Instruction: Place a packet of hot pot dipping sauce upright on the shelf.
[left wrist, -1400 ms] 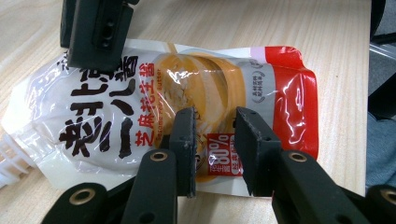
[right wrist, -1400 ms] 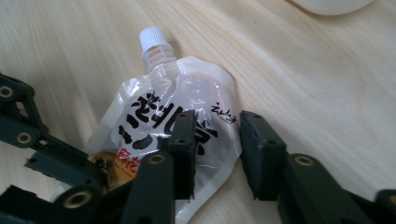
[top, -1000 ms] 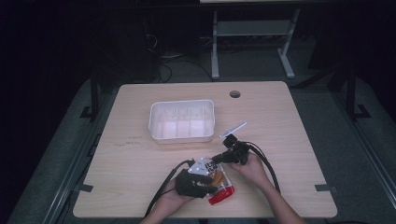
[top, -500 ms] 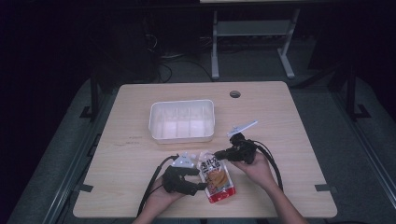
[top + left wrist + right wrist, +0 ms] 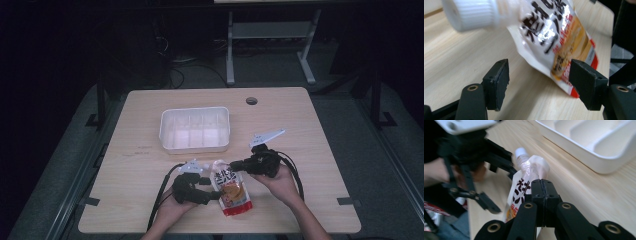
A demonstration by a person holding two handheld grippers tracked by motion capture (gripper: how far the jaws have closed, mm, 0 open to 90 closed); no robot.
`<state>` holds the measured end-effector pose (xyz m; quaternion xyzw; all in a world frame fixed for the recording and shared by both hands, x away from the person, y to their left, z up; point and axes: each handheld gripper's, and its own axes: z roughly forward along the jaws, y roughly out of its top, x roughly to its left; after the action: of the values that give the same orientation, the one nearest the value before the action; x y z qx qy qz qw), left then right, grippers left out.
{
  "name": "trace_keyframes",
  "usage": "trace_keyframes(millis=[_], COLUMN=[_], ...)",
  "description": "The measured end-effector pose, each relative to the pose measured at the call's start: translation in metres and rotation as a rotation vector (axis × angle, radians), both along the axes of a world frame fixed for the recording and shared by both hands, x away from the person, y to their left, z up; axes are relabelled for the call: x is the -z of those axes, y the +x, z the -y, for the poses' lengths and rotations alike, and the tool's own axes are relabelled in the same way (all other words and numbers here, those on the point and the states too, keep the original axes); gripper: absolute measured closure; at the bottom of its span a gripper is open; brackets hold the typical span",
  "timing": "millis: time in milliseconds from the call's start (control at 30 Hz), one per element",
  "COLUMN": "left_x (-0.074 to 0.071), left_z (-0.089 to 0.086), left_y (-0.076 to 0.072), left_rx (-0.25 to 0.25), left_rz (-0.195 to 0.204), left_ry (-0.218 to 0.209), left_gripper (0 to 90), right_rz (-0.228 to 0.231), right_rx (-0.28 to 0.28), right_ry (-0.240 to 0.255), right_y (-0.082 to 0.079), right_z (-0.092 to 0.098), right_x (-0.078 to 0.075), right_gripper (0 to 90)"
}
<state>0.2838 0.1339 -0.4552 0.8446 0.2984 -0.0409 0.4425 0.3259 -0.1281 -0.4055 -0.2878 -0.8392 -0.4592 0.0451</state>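
- Your right tool [image 5: 235, 164] has its jaws pressed together on the upper edge of the pouch [image 5: 231, 189], just beside its white cap [image 5: 521, 152].
- Your left tool [image 5: 212, 189] has just been opening its jaws; they stand wide, the pouch lies beyond them in the left gripper view, and neither pad [image 5: 499, 82] touches it.
- The pouch hangs tilted between the two tools, cap end toward 11 o'clock, red bottom edge toward 5 o'clock, low over the worktop [image 5: 300, 125].
- At 11 o'clock from the pouch, well apart, sits the white tray [image 5: 195, 129] with its ribbed compartments.
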Motion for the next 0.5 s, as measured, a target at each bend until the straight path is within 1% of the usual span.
trace_keyframes(millis=[33,67,100,133,167,200,233,267,300,333,500], left_x=[0.000,0.000,0.000,-0.001,-0.002,-0.005,-0.007,-0.008,-0.008,-0.009,-0.013], left_z=[0.000,0.000,-0.001,-0.001,0.000,0.002,0.002,0.002,0.001,0.001,0.008], left_y=[0.001,0.002,0.003,0.003,0.002,0.001,0.000,0.000,-0.001,-0.001,-0.007], left_rx=[0.004,0.020,0.030,0.033,0.035,0.039,0.043,0.045,0.046,0.052,0.061], left_rz=[-0.007,-0.026,-0.040,-0.044,-0.037,-0.011,-0.001,0.001,0.001,0.003,0.075], left_ry=[-0.013,-0.039,-0.062,-0.083,-0.087,-0.063,-0.062,-0.069,-0.079,-0.084,-0.029], left_gripper=[34.3,38.2,55.7,55.7,62.7,67.0,72.4,79.2,79.2,84.0,87.1], right_rz=[-0.002,0.002,0.010,0.008,0.014,0.018,0.024,0.022,0.022,0.013,0.005], right_rx=[-0.008,-0.014,-0.019,-0.022,-0.029,-0.032,-0.030,-0.029,-0.029,-0.034,-0.038], right_ry=[0.014,0.020,0.020,0.022,0.026,0.024,0.020,0.029,0.029,0.036,0.031], right_y=[-0.001,-0.002,-0.003,-0.004,-0.005,-0.005,-0.006,-0.006,-0.006,-0.005,-0.002], right_z=[0.000,-0.002,-0.003,-0.004,-0.004,-0.004,-0.004,-0.001,-0.001,0.001,0.002], right_x=[-0.001,-0.002,-0.003,-0.004,-0.004,-0.005,-0.006,-0.006,-0.006,-0.006,-0.003], right_gripper=[89.0,88.9,88.9,88.9,88.9,88.8,88.8,88.7,88.7,88.0,86.3])
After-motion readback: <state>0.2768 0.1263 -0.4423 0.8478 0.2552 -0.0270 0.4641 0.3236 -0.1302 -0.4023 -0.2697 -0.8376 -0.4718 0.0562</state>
